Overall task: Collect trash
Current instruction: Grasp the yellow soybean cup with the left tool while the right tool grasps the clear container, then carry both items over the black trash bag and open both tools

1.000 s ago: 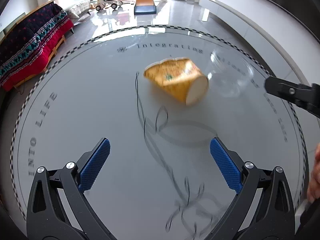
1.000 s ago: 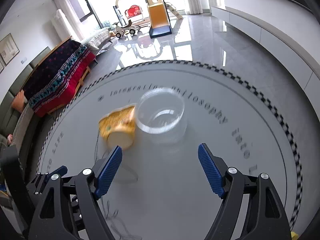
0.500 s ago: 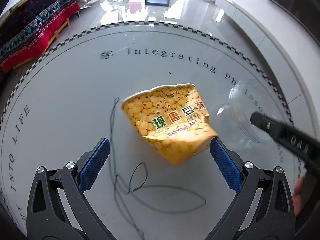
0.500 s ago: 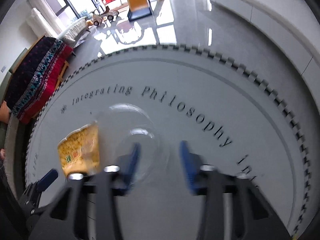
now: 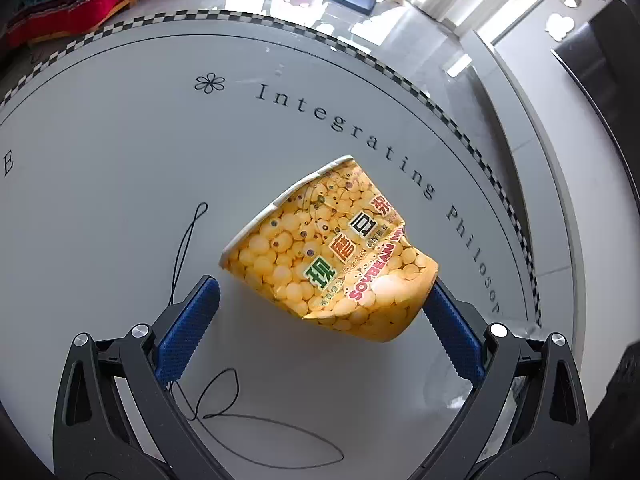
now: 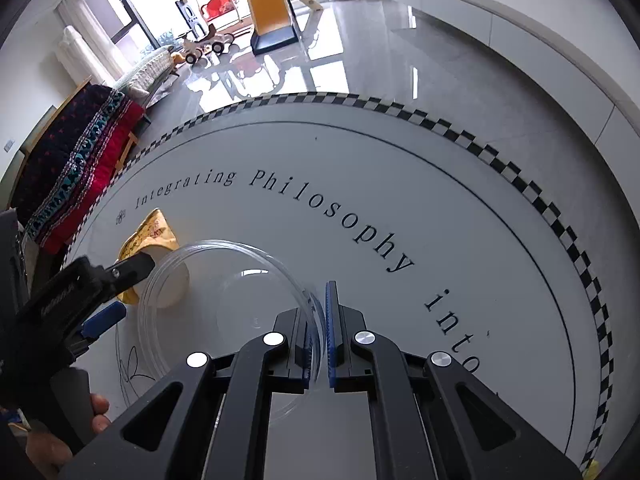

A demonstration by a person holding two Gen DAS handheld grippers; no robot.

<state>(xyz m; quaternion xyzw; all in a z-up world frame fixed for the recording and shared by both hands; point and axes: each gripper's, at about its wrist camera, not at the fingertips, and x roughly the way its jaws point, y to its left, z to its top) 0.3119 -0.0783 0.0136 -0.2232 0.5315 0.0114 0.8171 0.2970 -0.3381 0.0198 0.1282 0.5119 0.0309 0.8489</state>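
Here, right gripper (image 6: 318, 336) jaws clamped on clear bowl (image 6: 224, 304) rim, left gripper (image 5: 320, 316) jaws apart.

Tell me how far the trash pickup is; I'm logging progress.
Nothing looks binned yet; no bin is in view. In hand: the right hand-held gripper is shut on the rim of the clear bowl. The left hand-held gripper stands open around the crushed yellow cup, lying on the table. Left: grip the cup, carry both away.
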